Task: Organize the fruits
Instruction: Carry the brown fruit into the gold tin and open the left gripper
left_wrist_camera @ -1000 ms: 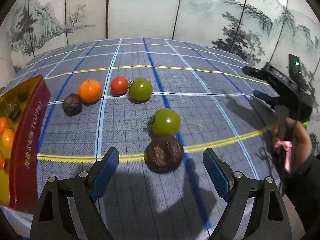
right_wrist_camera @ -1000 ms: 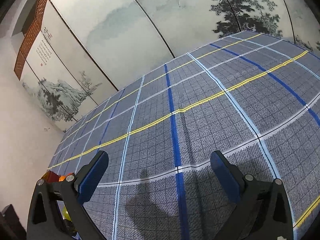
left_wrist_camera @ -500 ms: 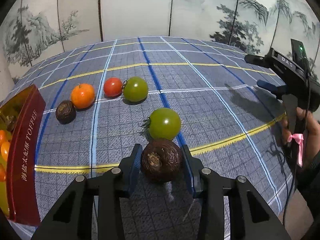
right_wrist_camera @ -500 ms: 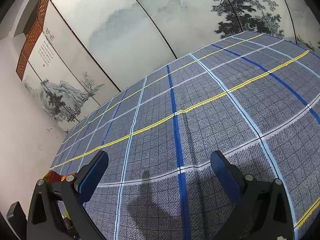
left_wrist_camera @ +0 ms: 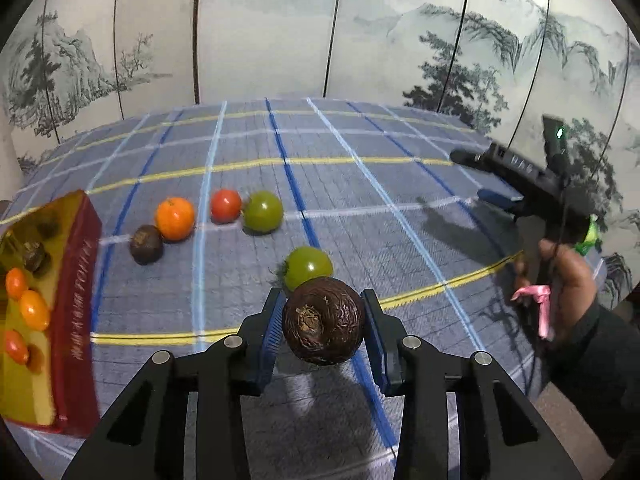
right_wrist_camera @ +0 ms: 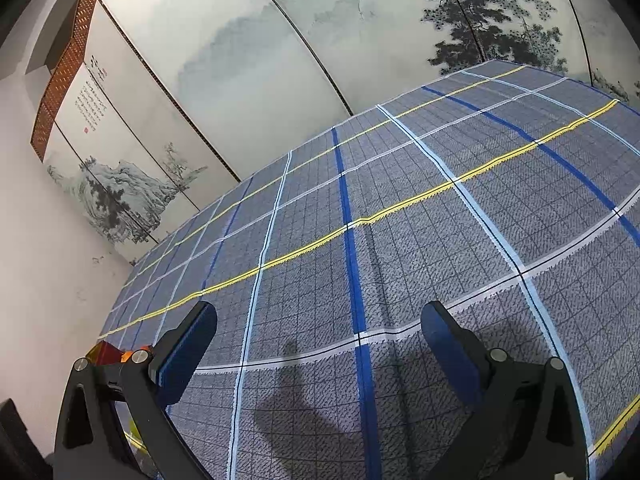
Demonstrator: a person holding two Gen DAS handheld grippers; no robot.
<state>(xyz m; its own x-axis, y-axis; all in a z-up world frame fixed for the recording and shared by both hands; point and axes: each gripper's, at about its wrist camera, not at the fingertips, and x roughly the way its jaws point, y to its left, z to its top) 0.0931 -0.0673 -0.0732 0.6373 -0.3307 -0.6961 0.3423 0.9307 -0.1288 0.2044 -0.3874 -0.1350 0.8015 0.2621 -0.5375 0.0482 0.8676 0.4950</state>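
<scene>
My left gripper (left_wrist_camera: 323, 326) is shut on a dark brown wrinkled fruit (left_wrist_camera: 323, 326) and holds it lifted above the cloth. Just beyond it lies a green tomato (left_wrist_camera: 309, 266). Farther back stand a second green tomato (left_wrist_camera: 263, 212), a red tomato (left_wrist_camera: 225, 206), an orange (left_wrist_camera: 174, 218) and a smaller brown fruit (left_wrist_camera: 146, 244). A red and gold box (left_wrist_camera: 48, 308) at the left holds several small fruits. My right gripper (right_wrist_camera: 318, 344) is open and empty over bare cloth; it also shows in the left wrist view (left_wrist_camera: 516, 184) at the right.
The table is covered by a grey-blue checked cloth (right_wrist_camera: 400, 240). Painted screen panels (left_wrist_camera: 280, 32) stand behind the table. The box corner (right_wrist_camera: 106, 352) shows low at the left of the right wrist view. The table's right edge is near the right hand (left_wrist_camera: 568, 280).
My left gripper closed on the brown fruit and lifted it off the cloth. The right gripper has barely moved.
</scene>
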